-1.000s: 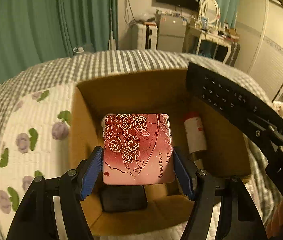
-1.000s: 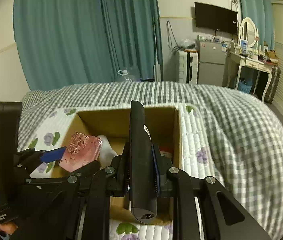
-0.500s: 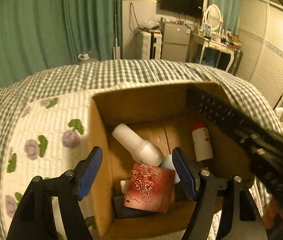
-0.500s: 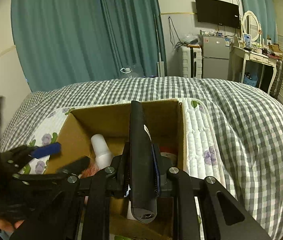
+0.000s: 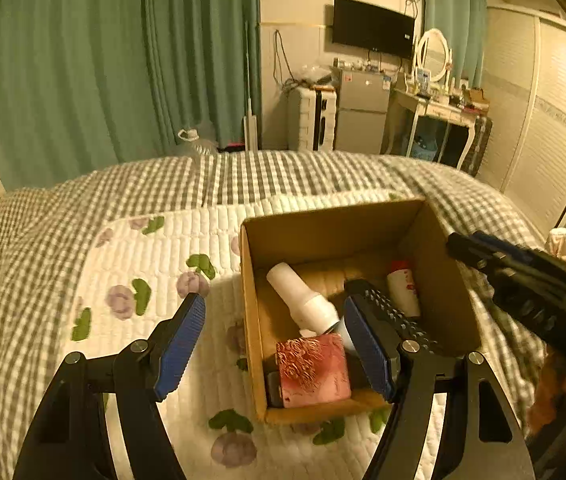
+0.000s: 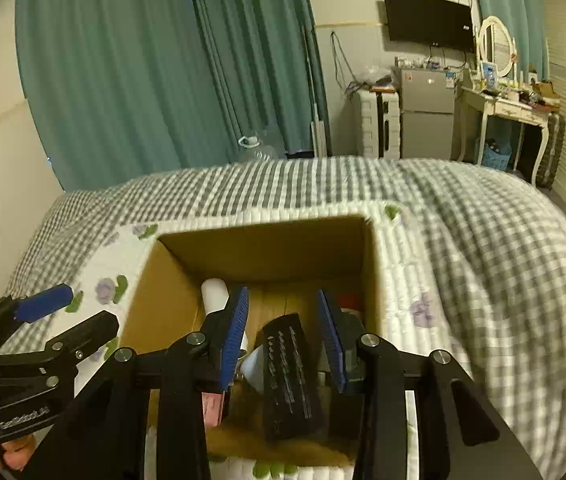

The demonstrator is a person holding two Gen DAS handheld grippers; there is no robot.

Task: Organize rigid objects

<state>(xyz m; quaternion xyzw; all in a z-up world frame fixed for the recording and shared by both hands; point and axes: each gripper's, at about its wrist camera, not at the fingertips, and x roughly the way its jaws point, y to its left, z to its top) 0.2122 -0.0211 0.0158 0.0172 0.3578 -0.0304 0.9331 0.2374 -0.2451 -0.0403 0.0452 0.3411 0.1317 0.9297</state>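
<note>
we hold the right tongs [image 6: 283, 330] over the cardboard box [image 6: 267, 248] on the bed [image 6: 483, 240]; their jaws are opening, and the black remote [image 6: 289, 376] lies between them, free of the pads, tilted on the things inside. the left tongs [image 5: 275, 344] hang spread and empty above the box's near corner, with the pink rose tin [image 5: 313, 368] already inside beside the white bottle [image 5: 303, 300]. to do this well, we judge it best to open wide, lift straight up, and avoid nudging the remote or the box wall.
</note>
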